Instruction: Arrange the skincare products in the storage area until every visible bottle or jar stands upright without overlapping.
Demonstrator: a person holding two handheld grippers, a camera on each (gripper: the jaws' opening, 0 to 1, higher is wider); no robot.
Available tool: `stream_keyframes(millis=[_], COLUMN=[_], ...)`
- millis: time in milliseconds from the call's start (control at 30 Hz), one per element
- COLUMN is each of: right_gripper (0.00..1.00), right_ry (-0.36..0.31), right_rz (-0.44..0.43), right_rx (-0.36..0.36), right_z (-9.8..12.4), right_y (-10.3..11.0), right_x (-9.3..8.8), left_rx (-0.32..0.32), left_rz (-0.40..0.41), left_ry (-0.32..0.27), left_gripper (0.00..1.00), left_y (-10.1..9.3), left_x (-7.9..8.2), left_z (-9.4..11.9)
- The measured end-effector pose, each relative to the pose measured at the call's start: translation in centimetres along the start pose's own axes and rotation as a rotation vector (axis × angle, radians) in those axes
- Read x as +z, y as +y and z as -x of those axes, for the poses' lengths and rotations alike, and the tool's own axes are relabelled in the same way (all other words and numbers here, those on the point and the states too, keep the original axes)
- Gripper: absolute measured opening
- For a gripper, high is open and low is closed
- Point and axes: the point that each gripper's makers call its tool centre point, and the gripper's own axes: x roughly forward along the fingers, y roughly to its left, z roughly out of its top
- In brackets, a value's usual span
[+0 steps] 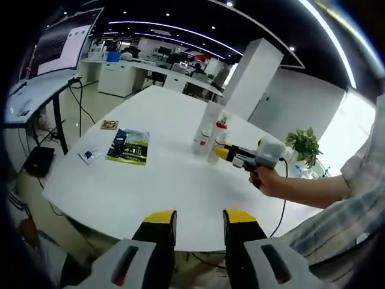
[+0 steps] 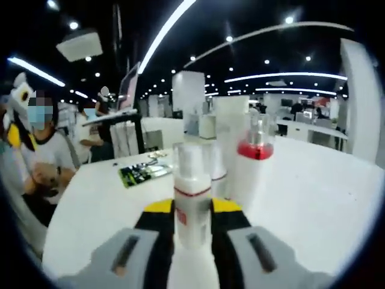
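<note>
White table (image 1: pixel 150 192) under office ceiling lights is our working surface, and both views look across it. Nearest, in the right gripper view, our right gripper (image 2: pixel 192 212) has its yellow-tipped fingers (image 2: pixel 159 208) closed against the two sides of a small white bottle (image 2: pixel 192 198), which stands upright between them with its clear cap above the fingertips. Just beyond the fingertips stands a pump bottle with a red collar (image 2: pixel 255 165), close beside a taller white bottle (image 2: pixel 231 141). We judge the held bottle to be light, stiff plastic, smooth and a bit slippery, so a hold low on the body, below the red band, should keep it from tipping. In the left gripper view, our left gripper (image 1: pixel 197 218) hangs over the near table edge with its fingers apart and nothing between them; the bottles cluster well ahead of the fingertips. Farther left lies a green packet (image 1: pixel 128 146).
</note>
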Motion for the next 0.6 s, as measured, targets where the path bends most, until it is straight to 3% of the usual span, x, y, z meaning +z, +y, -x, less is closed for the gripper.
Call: stream_keyframes(millis=[267, 600], right_gripper=[0.2, 0.2], right_ry=[-0.026, -0.064], right_rz=[-0.001, -0.014], right_rx=[-0.024, -0.009], right_z=[0.0, 0.3], right_y=[-0.4, 0.2], right_x=[-1.2, -1.4], left_rx=[0.016, 0.015], left_rz=[0.024, 0.042], left_ry=[-0.012, 0.001], left_gripper=[0.31, 0.3], left_y=[0.5, 0.6], left_x=[0.0, -0.6], left_z=[0.2, -0.1])
